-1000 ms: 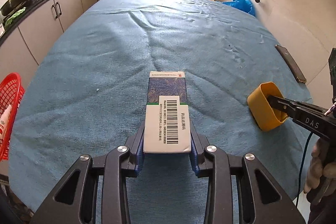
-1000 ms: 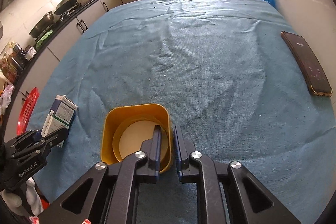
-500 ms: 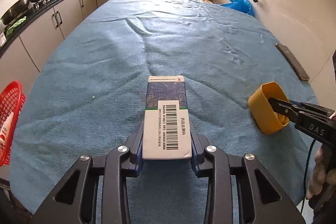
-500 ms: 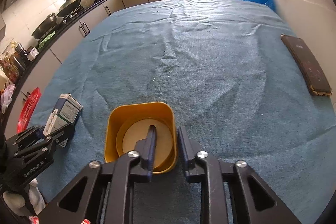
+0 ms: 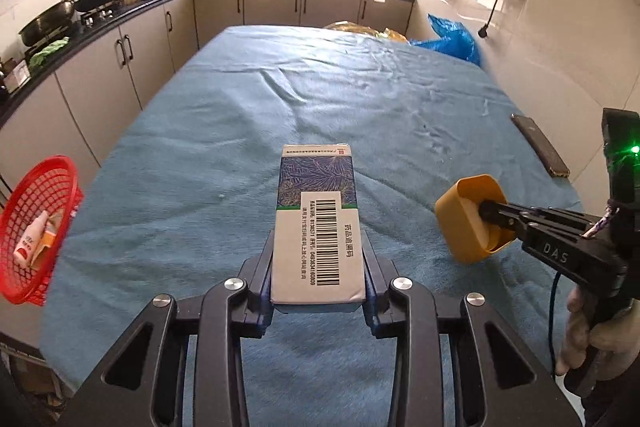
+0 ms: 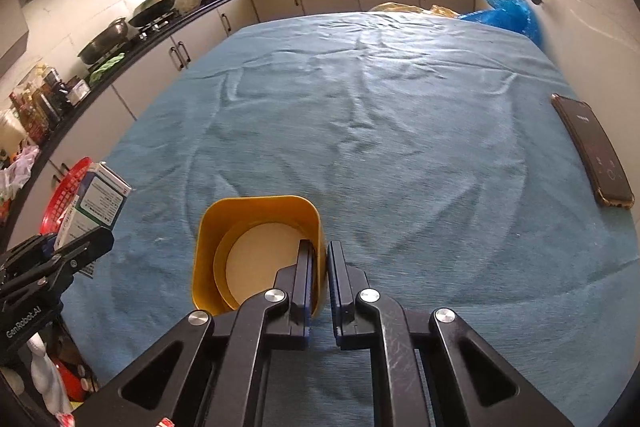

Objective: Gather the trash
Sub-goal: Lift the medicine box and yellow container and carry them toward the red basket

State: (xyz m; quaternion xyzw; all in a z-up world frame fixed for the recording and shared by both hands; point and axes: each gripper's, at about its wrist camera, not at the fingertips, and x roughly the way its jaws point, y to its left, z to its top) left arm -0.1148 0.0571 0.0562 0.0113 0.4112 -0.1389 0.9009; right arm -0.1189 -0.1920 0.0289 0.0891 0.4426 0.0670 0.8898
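The left tool clamps a white-and-blue cardboard medicine box, hiding its lower sides, above the near blue-cloth bench. The right tool pinches the wall of a yellow square plastic cup, covering its near rim. A red mesh basket, cut off at left, holds small tubes; a dark phone lies far right.

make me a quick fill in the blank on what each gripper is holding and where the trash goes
The left gripper is shut on a medicine ____ with a barcode label.
The right gripper pinches the wall of a ____ tub.
A red ____ at the table's left edge holds a small bottle.
A ____ lies on the blue cloth near the wall.

Missing words: box; yellow; basket; phone
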